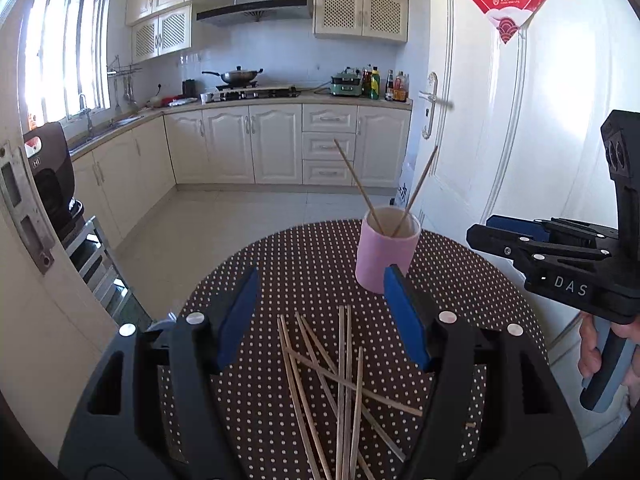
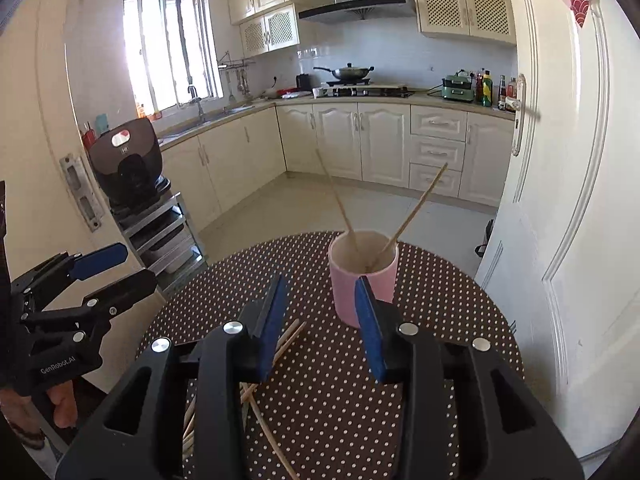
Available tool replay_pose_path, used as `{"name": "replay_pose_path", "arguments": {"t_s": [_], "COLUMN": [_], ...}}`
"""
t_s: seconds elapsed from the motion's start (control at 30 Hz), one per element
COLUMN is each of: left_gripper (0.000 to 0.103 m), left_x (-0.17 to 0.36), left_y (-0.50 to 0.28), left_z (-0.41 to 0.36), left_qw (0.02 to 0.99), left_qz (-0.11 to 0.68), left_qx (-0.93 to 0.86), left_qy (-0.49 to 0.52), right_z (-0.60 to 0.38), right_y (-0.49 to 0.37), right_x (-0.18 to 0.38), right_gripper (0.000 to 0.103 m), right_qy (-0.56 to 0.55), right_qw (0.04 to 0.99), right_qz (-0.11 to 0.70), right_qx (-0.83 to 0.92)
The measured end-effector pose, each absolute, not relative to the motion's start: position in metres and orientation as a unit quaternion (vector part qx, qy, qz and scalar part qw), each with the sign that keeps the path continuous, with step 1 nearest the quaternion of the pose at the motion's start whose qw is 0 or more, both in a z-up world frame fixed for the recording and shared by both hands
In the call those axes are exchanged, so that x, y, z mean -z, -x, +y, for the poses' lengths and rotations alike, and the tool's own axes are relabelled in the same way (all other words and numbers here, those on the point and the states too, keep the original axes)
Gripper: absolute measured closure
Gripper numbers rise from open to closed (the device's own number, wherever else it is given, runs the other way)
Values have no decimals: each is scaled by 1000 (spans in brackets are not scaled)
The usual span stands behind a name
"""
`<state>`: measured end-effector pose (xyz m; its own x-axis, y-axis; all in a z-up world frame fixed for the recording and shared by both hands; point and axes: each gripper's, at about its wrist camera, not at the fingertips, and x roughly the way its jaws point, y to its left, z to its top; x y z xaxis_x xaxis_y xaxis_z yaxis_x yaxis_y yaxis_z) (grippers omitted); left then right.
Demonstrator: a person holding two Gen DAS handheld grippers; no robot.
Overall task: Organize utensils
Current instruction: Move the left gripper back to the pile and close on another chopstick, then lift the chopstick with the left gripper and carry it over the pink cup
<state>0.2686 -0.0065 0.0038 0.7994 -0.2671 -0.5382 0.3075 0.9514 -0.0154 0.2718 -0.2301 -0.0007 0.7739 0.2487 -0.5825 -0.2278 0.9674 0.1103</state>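
Observation:
A pink cup (image 1: 385, 255) (image 2: 362, 280) stands upright on the round dotted table (image 1: 304, 256) (image 2: 440, 320) and holds two wooden chopsticks (image 1: 360, 186) (image 2: 416, 208) that lean apart. Several loose chopsticks (image 1: 340, 384) lie crossed on the table in front of the cup; they also show in the right wrist view (image 2: 280, 344). My left gripper (image 1: 322, 312) is open and empty above the loose pile. My right gripper (image 2: 322, 326) is open and empty just in front of the cup. Each gripper shows in the other's view, the right one (image 1: 504, 236) and the left one (image 2: 120, 270).
A white door (image 1: 520, 140) stands close on the right of the table. A metal rack with a dark appliance (image 2: 128, 164) stands to the left. Kitchen cabinets and a counter (image 1: 280, 144) run along the far wall across a tiled floor.

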Motion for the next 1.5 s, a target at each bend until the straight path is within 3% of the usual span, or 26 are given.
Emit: {"name": "replay_pose_path", "arguments": {"t_s": [0.27,0.5,0.7,0.8,0.9,1.03,1.5], "left_gripper": [39,68,69,76,79,97,97], "left_x": [51,94,123,130,131,130,65], "left_y": [-267,-281,-299,-305,-308,-310,-288], "left_z": [-17,-44,-60,-64,-68,-69,1], "left_qw": [912,877,863,859,855,855,900], "left_qz": [366,430,463,473,481,483,414], "left_qx": [181,205,183,179,176,173,136], "left_qy": [-47,-60,-80,-82,-84,-82,-17], "right_z": [-215,-227,-235,-238,-239,-235,-166], "right_y": [-265,-273,-273,-275,-276,-277,-292], "right_x": [53,91,112,120,122,122,100], "right_gripper": [69,69,69,69,69,69,69], "right_qy": [-12,-35,-46,-49,-52,-50,17], "right_qw": [918,895,885,881,879,878,877], "right_qz": [370,419,437,443,447,447,438], "right_qx": [-144,-151,-153,-155,-159,-164,-198]}}
